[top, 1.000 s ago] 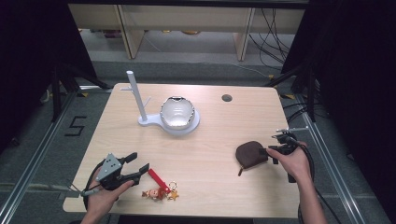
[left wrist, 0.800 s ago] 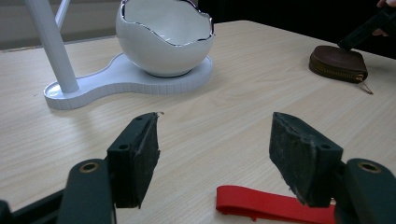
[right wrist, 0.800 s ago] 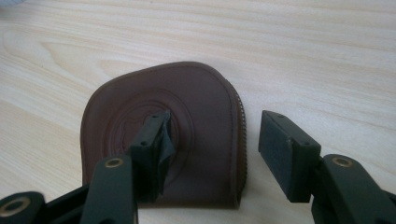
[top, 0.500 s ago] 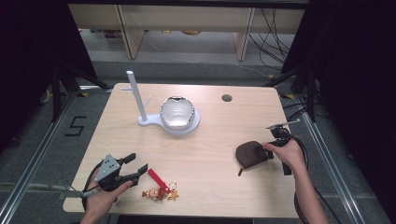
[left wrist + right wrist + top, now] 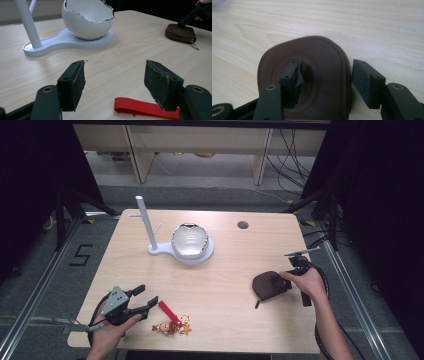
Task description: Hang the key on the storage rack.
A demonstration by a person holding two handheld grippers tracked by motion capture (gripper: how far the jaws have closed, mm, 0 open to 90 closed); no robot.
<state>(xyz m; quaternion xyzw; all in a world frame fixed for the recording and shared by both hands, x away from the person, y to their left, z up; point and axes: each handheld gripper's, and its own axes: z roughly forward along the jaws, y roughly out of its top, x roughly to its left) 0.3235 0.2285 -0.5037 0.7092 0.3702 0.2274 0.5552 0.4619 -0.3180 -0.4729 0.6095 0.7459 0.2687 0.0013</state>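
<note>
A brown leather zip pouch (image 5: pixel 267 285) lies at the table's right side. My right gripper (image 5: pixel 283 278) stands open and tilted down onto it. In the right gripper view the pouch (image 5: pixel 317 60) lies under that gripper (image 5: pixel 327 72): one jaw rests on the pouch's top and the other sits just off its zipped edge. My left gripper (image 5: pixel 147 296) is open near the front left, low over the table. A red strap (image 5: pixel 140 108) lies just below and between that gripper's (image 5: pixel 115 72) jaws. The strap (image 5: pixel 169 313) belongs to a keychain with a small figure charm (image 5: pixel 164 327).
A white stand (image 5: pixel 165 251) with an upright post (image 5: pixel 143 220) and a cracked-egg bowl (image 5: pixel 189 239) sits at the back centre. The bowl (image 5: pixel 87 17) is also ahead in the left gripper view. A round cable hole (image 5: pixel 243 225) is in the tabletop (image 5: pixel 225 330) at the back right.
The right hand has tipped its gripper more steeply down onto the pouch. The pouch has not moved. The left gripper stays open by the red strap.
</note>
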